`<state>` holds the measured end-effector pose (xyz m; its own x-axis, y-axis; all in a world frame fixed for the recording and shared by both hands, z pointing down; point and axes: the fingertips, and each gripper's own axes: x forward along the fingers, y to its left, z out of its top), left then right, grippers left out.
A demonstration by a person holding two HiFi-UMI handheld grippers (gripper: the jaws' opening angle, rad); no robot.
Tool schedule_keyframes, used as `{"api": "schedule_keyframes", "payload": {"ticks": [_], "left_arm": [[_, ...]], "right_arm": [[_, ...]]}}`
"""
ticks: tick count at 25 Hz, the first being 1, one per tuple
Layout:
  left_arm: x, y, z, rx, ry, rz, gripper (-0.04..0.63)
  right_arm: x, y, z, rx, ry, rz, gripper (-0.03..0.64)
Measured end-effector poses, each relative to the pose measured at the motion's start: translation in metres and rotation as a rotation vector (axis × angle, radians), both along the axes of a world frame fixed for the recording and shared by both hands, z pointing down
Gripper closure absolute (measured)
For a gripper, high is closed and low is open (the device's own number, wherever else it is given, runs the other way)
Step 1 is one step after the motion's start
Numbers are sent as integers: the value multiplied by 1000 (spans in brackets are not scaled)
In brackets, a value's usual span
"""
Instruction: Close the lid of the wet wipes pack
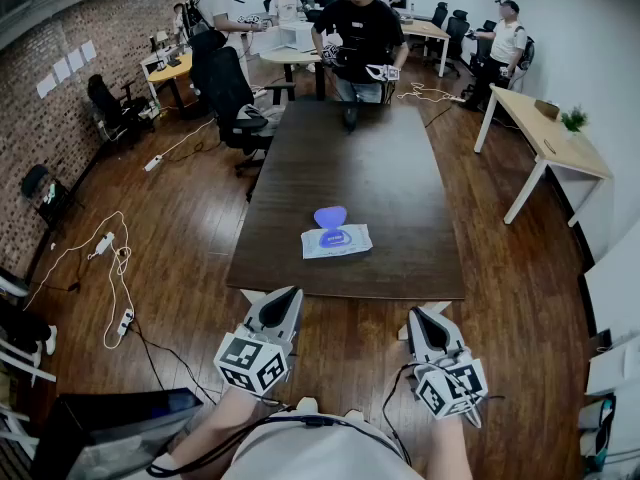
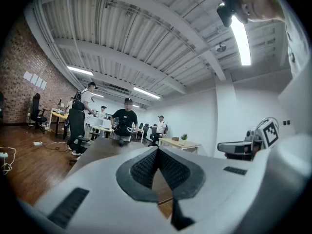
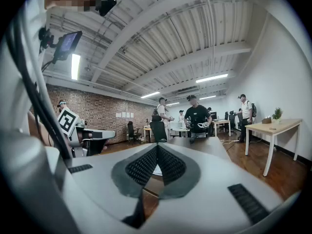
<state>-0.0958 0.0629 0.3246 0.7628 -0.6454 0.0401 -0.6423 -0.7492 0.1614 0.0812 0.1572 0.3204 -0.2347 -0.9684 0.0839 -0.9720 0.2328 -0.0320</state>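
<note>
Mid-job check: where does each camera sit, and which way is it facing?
Head view: on the person's head, looking steeply down at the table and wipes pack; left tool, right tool and forearms show below.
Left gripper view: on the left tool, level along the table toward a person in black; own shut jaws, right tool at right.
Right gripper view: on the right tool, level the same way; own shut jaws, left tool at left.
Shared: both gripper views show the table and that person.

Two in hand: left gripper (image 1: 288,293), right gripper (image 1: 417,315). Ahead of them, one wipes pack (image 1: 337,240) on one dark table (image 1: 380,168). Beyond, at least four people (image 1: 357,23); far right, one plant (image 1: 573,119).
</note>
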Motion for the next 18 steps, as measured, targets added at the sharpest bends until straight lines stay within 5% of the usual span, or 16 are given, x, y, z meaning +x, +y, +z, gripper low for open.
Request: {"api": "schedule_keyframes", "payload": {"ticks": [18], "left_arm": [[36,36,5,-9,-14,-26,594]], "right_arm": [[35,27,10,-19,20,-60,617]]}}
